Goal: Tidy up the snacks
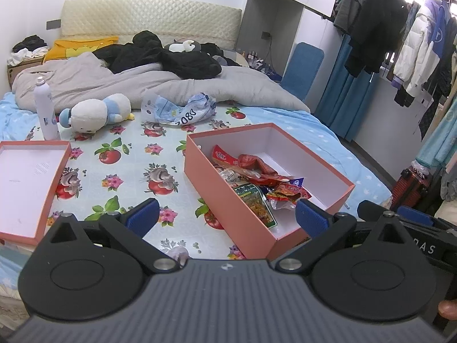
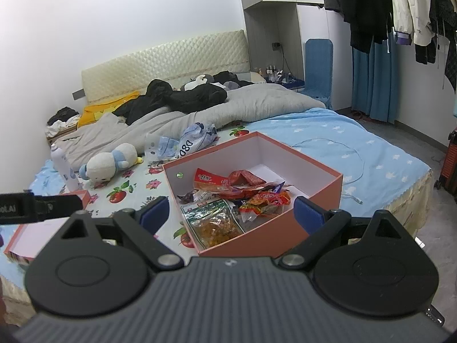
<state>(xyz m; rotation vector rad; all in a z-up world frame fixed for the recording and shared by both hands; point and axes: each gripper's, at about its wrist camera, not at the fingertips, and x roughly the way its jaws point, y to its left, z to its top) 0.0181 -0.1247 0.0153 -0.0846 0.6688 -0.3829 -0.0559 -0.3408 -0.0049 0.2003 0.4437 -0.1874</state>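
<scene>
I see both grippers, left [image 1: 227, 214] and right [image 2: 225, 214], fingers wide, empty; snacks [image 2: 228, 197] in the box [image 2: 257, 240] at 12 o'clock.

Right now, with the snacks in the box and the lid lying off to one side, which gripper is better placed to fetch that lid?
Left, probably. The lid lies beside the left gripper, across the floral mat from the box. The right gripper hangs open over the box, farther away.

A home bedroom. An unmade bed [image 1: 85, 91] with a padded headboard [image 1: 148, 20] fills the middle. Clothes [image 1: 400, 28] hang on a rail, upper right.
</scene>
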